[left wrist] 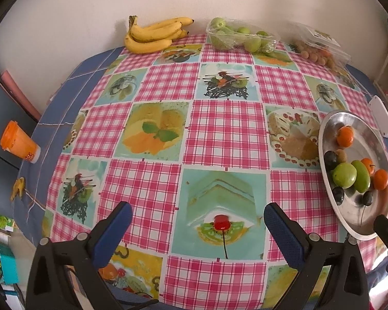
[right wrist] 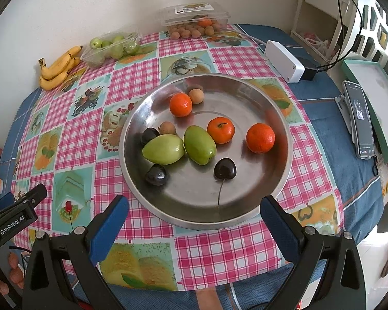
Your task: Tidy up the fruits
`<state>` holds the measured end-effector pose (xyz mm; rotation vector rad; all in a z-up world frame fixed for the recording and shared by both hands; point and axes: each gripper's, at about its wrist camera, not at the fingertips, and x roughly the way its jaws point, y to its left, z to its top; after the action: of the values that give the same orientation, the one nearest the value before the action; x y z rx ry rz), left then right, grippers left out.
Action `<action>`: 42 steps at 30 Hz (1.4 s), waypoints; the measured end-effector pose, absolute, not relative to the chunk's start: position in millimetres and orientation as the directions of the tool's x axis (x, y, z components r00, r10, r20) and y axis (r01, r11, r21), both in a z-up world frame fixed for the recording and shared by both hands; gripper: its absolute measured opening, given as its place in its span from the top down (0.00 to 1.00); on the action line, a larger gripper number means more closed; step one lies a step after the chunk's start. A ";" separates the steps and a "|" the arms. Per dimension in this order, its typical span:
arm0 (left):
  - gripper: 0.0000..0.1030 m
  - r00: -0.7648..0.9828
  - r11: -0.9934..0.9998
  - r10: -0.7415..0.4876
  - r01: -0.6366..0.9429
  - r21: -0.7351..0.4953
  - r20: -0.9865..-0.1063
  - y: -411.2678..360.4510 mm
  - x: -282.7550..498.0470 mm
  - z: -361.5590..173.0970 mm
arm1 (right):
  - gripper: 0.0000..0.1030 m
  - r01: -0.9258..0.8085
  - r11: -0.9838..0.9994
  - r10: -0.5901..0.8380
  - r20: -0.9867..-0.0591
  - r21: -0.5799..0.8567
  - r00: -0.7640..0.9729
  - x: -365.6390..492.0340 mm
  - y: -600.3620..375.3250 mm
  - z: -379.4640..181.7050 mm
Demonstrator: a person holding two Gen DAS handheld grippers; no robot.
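Observation:
A round metal plate [right wrist: 245, 98] sits on the checked tablecloth and holds three oranges [right wrist: 260, 138], two green fruits [right wrist: 199, 144], dark cherries [right wrist: 225, 168] and small brown longans [right wrist: 195, 95]. In the left wrist view the plate [left wrist: 331, 121] lies at the right. A bunch of bananas [left wrist: 152, 35], a clear tray of green fruits [left wrist: 235, 35] and a clear box of longans [left wrist: 318, 49] stand along the far edge. My right gripper [right wrist: 194, 209] hovers open just before the plate's near rim. My left gripper [left wrist: 198, 214] is open over the cloth, with nothing between its fingers.
An orange cup [left wrist: 19, 143] and a banana peel scrap [left wrist: 18, 187] lie at the table's left edge. A white power box [right wrist: 284, 60], a phone on a stand [right wrist: 359, 121] and a green-edged box [right wrist: 375, 103] occupy the right side.

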<state>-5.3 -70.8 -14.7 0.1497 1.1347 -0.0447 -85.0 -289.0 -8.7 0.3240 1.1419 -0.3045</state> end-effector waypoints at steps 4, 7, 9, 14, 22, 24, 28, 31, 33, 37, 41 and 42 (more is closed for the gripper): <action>0.00 0.420 0.989 0.042 0.114 0.098 -0.907 -71.5 -5.4 -14.7 | 0.02 0.392 0.915 -0.072 -0.920 0.093 0.385 -84.6 -288.6 -8.2; 0.00 0.421 0.988 0.041 0.119 0.100 -0.906 -73.0 -6.0 -13.7 | 0.02 0.389 0.917 -0.072 -0.920 0.091 0.386 -84.2 -288.7 -7.8; 0.00 0.421 0.987 0.037 0.124 0.098 -0.906 -73.7 -6.5 -13.2 | 0.02 0.388 0.917 -0.073 -0.920 0.090 0.386 -84.0 -288.4 -7.6; 0.00 0.425 0.987 0.035 0.126 0.097 -0.904 -74.0 -6.8 -11.3 | 0.02 0.384 0.919 -0.072 -0.920 0.089 0.385 -84.1 -288.5 -7.3; 0.00 0.434 0.987 0.026 0.131 0.092 -0.900 -74.2 -7.5 -8.2 | 0.02 0.376 0.922 -0.071 -0.921 0.086 0.384 -82.8 -287.6 -7.3; 0.00 0.435 0.987 0.027 0.130 0.092 -0.900 -74.1 -7.7 -7.7 | 0.02 0.376 0.923 -0.070 -0.921 0.086 0.382 -82.7 -288.2 -7.4; 0.00 0.435 0.987 0.027 0.130 0.092 -0.900 -74.1 -7.5 -7.6 | 0.02 0.375 0.923 -0.070 -0.921 0.086 0.383 -82.6 -288.4 -7.2; 0.00 0.435 0.987 0.026 0.131 0.091 -0.900 -74.0 -7.4 -7.8 | 0.02 0.375 0.923 -0.070 -0.921 0.086 0.383 -82.6 -288.0 -7.0; 0.00 0.436 0.987 0.026 0.132 0.093 -0.900 -74.2 -7.5 -7.6 | 0.02 0.376 0.923 -0.070 -0.921 0.086 0.383 -82.6 -287.7 -7.0; 0.00 0.438 0.986 0.024 0.136 0.092 -0.899 -74.6 -7.9 -6.5 | 0.02 0.378 0.922 -0.071 -0.921 0.086 0.382 -82.7 -287.3 -6.7; 0.00 0.438 0.986 0.022 0.137 0.091 -0.899 -75.2 -9.0 -6.0 | 0.02 0.379 0.922 -0.071 -0.922 0.085 0.381 -82.7 -287.3 -6.9; 0.00 0.438 0.986 0.023 0.136 0.092 -0.899 -75.3 -9.0 -6.1 | 0.02 0.378 0.922 -0.071 -0.922 0.085 0.380 -82.8 -287.5 -6.9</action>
<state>-9.0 -75.3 -6.1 0.1587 1.1163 -0.0704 -82.8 -287.5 -6.9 0.3036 1.1496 -0.2920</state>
